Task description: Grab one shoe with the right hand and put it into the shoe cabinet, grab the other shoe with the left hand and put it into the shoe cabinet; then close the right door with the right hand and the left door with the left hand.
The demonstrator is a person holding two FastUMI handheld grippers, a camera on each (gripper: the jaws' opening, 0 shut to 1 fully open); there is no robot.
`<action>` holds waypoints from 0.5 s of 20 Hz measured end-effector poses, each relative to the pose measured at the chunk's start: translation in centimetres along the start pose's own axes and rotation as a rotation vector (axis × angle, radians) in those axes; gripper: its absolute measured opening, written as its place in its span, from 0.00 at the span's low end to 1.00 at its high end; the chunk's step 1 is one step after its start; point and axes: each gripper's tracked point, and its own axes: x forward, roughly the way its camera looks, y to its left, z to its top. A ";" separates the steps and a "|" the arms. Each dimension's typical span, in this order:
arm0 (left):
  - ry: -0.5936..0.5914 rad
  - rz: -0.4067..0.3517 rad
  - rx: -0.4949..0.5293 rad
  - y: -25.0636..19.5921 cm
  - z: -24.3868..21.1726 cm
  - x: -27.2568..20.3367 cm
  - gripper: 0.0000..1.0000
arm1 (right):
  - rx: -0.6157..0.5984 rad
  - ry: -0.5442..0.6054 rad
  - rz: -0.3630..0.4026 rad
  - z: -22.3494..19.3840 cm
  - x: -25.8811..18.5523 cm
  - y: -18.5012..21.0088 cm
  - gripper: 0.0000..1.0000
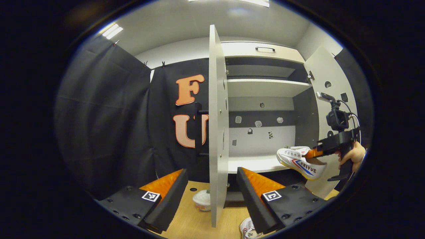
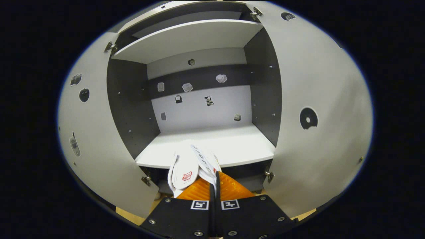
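Right gripper view: the right gripper (image 2: pixel 212 186) has its jaws pressed together on a white canvas shoe (image 2: pixel 194 162), pinching its side wall — toe just over the shoe cabinet (image 2: pixel 206 146) shelf's front edge. Left gripper (image 1: pixel 211 189) jaws are spread wide, holding nothing, flanking the cabinet's flat left door (image 1: pixel 217 126); the other shoe (image 1: pixel 249 229) lies on the wooden floor below.

The shoe cabinet (image 1: pixel 265 89) is grey-white with dark inner walls, and both its doors stand open. The left door (image 1: pixel 217 126) is seen edge-on, and the right door (image 1: pixel 327 109) is swung wide. One white shoe (image 1: pixel 300 162) with red and blue stripes hangs in the air just before the cabinet's lower shelf (image 2: pixel 212 146), toe toward the inside, tilted. The other shoe (image 1: pixel 247 229), also white, lies on the wooden floor below the cabinet, in front of the left door
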 end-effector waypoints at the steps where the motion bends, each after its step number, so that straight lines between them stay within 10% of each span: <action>1: 0.001 0.001 -0.003 0.0 0.0 0.0 0.94 | 0.000 -0.020 -0.004 1.1 1.0 0.1 0.00; 10: 0.025 0.028 -0.001 0.5 -0.9 0.0 0.93 | 0.043 -0.025 -0.098 8.1 13.7 -1.9 0.00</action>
